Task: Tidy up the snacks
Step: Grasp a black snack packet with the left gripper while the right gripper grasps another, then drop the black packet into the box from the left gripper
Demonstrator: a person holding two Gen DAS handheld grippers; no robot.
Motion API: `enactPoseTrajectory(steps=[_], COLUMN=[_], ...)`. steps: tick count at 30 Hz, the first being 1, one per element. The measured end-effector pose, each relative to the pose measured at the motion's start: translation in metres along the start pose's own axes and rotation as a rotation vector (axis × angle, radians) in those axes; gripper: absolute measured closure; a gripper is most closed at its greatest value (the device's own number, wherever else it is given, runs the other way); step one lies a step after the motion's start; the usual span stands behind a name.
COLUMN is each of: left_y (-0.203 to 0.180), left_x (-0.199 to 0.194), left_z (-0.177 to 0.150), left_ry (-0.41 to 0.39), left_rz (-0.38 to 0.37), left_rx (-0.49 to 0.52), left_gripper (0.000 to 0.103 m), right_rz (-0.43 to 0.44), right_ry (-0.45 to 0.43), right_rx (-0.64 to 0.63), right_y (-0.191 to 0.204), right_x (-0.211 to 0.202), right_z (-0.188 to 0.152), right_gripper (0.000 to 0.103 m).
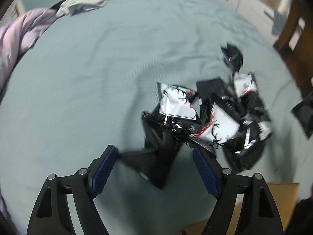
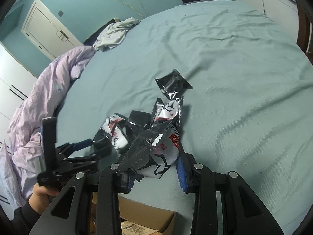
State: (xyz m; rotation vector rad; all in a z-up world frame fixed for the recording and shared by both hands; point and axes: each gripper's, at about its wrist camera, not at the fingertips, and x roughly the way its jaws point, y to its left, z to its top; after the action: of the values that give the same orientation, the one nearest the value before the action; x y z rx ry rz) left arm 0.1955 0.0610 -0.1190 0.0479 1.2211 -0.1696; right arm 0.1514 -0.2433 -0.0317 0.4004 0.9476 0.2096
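A heap of black and white snack packets point(image 1: 215, 117) lies on the blue bed sheet point(image 1: 97, 78). My left gripper point(image 1: 154, 150) points down at the heap's near end, its jaws open on either side of a black packet point(image 1: 156, 156) lying on the sheet; the pads do not clearly press it. My right gripper point(image 2: 156, 170) is shut on a black and white packet with a red label point(image 2: 158, 148), held up off the bed. The right wrist view shows the heap point(image 2: 137, 123), a lone black packet point(image 2: 173, 83) beyond it, and the left gripper point(image 2: 93, 148) at the heap's left.
An open cardboard box point(image 2: 146, 221) stands below the bed's near edge, also at lower right in the left wrist view point(image 1: 279, 195). A lilac duvet point(image 2: 39, 107) and a grey garment point(image 2: 115, 33) lie along the left. A person's hand point(image 2: 41, 193) holds the left gripper. Wooden furniture point(image 1: 289, 29) stands at the right.
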Motion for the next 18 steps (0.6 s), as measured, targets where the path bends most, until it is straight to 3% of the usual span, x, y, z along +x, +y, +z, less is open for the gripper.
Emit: enactPoseTrajectory(steps=[1, 5, 9, 13, 18], left_y=[-0.003, -0.002, 0.006, 0.009, -0.013], left_x=[0.002, -0.007, -0.033, -0.078, -0.133], left_z=[0.000, -0.002, -0.008, -0.021, -0.039], left_ry=[-0.002, -0.033, -0.075, -0.136, -0.200], left_rz=[0.014, -0.027, -0.009, -0.001, -0.004], left_rx=[0.010, 0.012, -0.025, -0.036, 0.028], left_gripper=[0.056, 0.059, 0.060, 0.061, 0.061], right_rz=[-0.009, -0.049, -0.070, -0.092, -0.121], right_ry=[-0.002, -0.026, -0.066, -0.082, -0.115], right_rx=[-0.003, -0.026, -0.052, -0.059, -0.093], right_y=[0.001, 0.007, 0.012, 0.014, 0.025], right_x=[0.001, -0.001, -0.005, -0.015, -0.049], right_z=[-0.002, -0.005, -0.009, -0.023, -0.047], right_gripper=[0.070, 0.070, 0.070, 0.070, 0.070])
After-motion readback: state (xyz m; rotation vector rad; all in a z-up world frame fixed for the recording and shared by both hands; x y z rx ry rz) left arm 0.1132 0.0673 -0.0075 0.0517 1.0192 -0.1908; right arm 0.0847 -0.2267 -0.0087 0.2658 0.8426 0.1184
